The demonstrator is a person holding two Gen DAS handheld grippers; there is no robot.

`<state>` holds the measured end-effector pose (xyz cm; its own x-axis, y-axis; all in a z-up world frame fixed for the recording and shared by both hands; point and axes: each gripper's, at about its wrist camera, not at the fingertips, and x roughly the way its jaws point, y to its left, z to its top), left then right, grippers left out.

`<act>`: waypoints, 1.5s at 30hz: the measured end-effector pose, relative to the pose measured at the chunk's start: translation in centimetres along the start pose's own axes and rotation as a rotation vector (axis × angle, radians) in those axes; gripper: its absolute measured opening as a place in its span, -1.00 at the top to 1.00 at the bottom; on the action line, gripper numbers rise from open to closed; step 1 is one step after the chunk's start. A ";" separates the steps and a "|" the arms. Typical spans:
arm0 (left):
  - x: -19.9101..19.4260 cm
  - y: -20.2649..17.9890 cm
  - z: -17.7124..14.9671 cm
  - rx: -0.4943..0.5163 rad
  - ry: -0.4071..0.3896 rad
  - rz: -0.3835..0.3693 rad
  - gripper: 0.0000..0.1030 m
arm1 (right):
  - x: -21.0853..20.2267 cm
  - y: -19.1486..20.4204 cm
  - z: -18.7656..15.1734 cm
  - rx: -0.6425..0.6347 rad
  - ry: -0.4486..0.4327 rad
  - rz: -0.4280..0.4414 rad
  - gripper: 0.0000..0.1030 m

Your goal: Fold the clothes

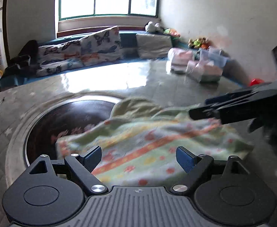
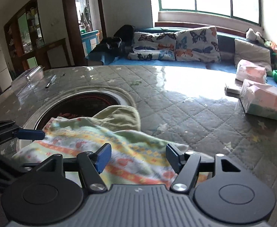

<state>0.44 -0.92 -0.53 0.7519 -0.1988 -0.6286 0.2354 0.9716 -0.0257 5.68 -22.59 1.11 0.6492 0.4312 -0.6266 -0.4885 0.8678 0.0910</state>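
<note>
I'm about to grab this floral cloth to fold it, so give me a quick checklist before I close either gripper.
1. Left gripper open: ok.
2. Right gripper open: ok.
3. Floral cloth between each gripper's fingers: cannot tell, it lies just beyond them.
4. Cloth lying flat: not ok, bunched, partly over the round burner.
5. Tissue boxes away from the cloth: ok.
6. Sharp left view: not ok, blurred.
</note>
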 end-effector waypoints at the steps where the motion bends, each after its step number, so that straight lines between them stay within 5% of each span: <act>1: -0.3 0.1 -0.4 0.003 0.009 0.013 -0.70 | -0.1 0.5 -0.3 -0.007 -0.004 0.000 -0.41; 20: -2.6 1.2 -4.6 -0.003 0.005 0.048 -0.80 | -1.9 4.8 -6.0 -0.201 0.061 -0.055 -0.47; 30: -4.0 2.2 -3.3 -0.036 -0.052 0.118 -0.82 | -2.0 6.6 -3.4 -0.197 -0.026 -0.006 -0.52; 36: -2.5 3.1 -4.2 -0.048 -0.005 0.155 -0.83 | 1.0 7.0 -3.9 -0.167 0.033 0.038 -0.52; 45: -3.0 4.6 -5.2 -0.053 -0.001 0.165 -0.96 | 0.2 6.6 -3.0 -0.183 0.048 0.059 -0.53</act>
<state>-3.91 4.82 -2.81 0.7782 -0.0363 -0.6270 0.0762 0.9964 0.0369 0.86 -17.50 -0.78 0.5899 0.4640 -0.6609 -0.6256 0.7801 -0.0107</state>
